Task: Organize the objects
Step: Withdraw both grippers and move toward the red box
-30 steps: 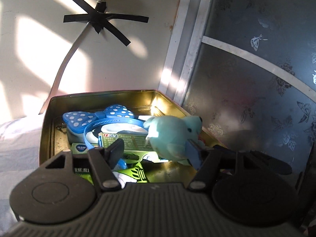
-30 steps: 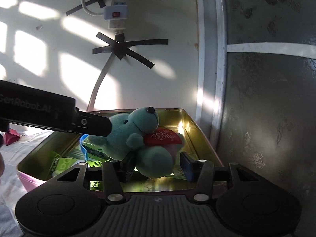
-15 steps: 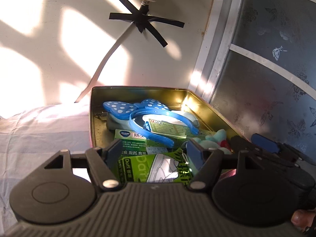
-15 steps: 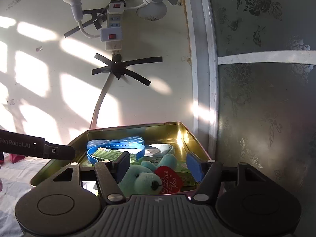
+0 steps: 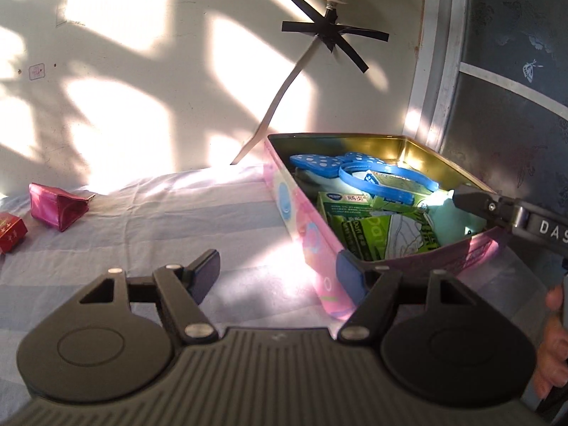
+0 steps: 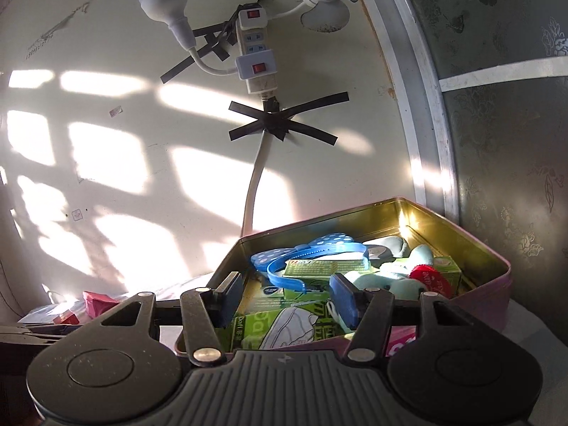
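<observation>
Left wrist view: the left gripper [image 5: 277, 277] stands wide open and empty over the striped sheet [image 5: 170, 220], beside the pink tin [image 5: 301, 227]; a magenta pouch [image 5: 56, 206] and red box [image 5: 10, 236] lie well apart, so a hasty reach could clip the tin's wall. Right wrist view: the right gripper [image 6: 287, 298] holds nothing, jaws closing slightly; the teal bear [image 6: 397, 284] lies inside the tin, and the closing fingers might snag the blue headband [image 6: 312, 255].

**Sunny corner, taped-up power strip**

Cream wall [image 6: 106, 184] covered in window-shaped sun patches. A power strip [image 6: 256, 56] hangs there, cord fixed with crossed black tape [image 6: 280, 124]. Bedsheet [image 5: 159, 220] is pale striped, beside a floral-patterned grey door [image 6: 507, 142].
</observation>
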The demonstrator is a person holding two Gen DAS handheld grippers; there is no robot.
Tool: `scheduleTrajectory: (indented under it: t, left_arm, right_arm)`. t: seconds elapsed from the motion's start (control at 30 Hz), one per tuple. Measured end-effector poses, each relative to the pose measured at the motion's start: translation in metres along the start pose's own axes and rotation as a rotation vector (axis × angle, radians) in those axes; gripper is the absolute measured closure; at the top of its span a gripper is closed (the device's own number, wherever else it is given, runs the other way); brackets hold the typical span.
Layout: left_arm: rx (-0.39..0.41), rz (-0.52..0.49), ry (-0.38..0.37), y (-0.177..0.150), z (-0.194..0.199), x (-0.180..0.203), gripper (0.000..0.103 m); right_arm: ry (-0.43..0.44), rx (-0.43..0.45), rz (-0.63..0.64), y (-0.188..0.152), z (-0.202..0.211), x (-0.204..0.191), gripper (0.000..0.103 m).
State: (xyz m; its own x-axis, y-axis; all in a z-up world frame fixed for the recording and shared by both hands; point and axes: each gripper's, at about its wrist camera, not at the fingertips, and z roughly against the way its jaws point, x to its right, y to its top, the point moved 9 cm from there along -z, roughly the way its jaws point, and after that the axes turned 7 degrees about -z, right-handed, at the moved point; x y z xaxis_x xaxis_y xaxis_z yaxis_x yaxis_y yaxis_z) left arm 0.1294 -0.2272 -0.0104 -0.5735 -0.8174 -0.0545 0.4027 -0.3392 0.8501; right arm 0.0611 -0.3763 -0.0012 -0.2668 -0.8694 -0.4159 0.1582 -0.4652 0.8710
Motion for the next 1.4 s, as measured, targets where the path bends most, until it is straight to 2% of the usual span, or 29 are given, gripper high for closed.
scheduleTrajectory:
  t: [0.27,0.77,1.17,1.33,1.37,1.4]
  left_arm:
    - [-0.033,-0.009,0.103,-0.037,0.013,-0.051,0.029]
    - [-0.071,0.138,0.279,-0.089,0.041,-0.179,0.029]
    - [-0.086,0.194,0.443,-0.122,0.067,-0.289,0.029]
    - [-0.077,0.244,0.544,-0.140,0.082,-0.346,0.029]
    - [-0.074,0.264,0.555,-0.143,0.085,-0.355,0.029]
    - [-0.064,0.328,0.538,-0.147,0.087,-0.366,0.029]
  right_arm:
    - [0.037,-0.046,0.002,-0.025,0.005,-0.043,0.047]
    - [0.144,-0.159,0.139,-0.068,-0.015,-0.151,0.047]
    - [0.242,-0.297,0.217,-0.121,-0.045,-0.234,0.047]
    - [0.306,-0.364,0.271,-0.149,-0.066,-0.277,0.047]
    - [0.316,-0.371,0.281,-0.153,-0.071,-0.285,0.047]
    - [0.327,-0.377,0.291,-0.157,-0.078,-0.294,0.047]
